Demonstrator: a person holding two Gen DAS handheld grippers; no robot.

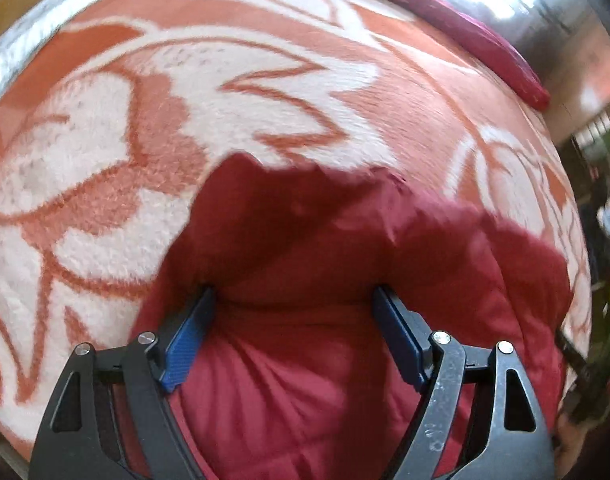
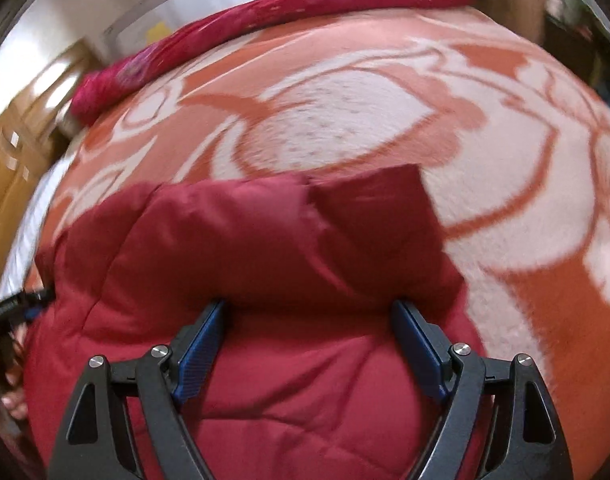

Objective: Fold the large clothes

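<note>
The left gripper (image 1: 293,294) stands wide, its blue pads (image 1: 189,344) pressed into a thick bunch of the dark red padded garment (image 1: 345,248) that fills the gap between them — it grasps the fabric. The right gripper (image 2: 309,308) is equally wide and likewise clamped on a puffy fold of the same garment (image 2: 233,240). The garment fills the lower centre of both views, over an orange-and-white patterned blanket (image 1: 265,92). A magenta cloth (image 2: 289,4) lies along the blanket's upper edge.
</note>
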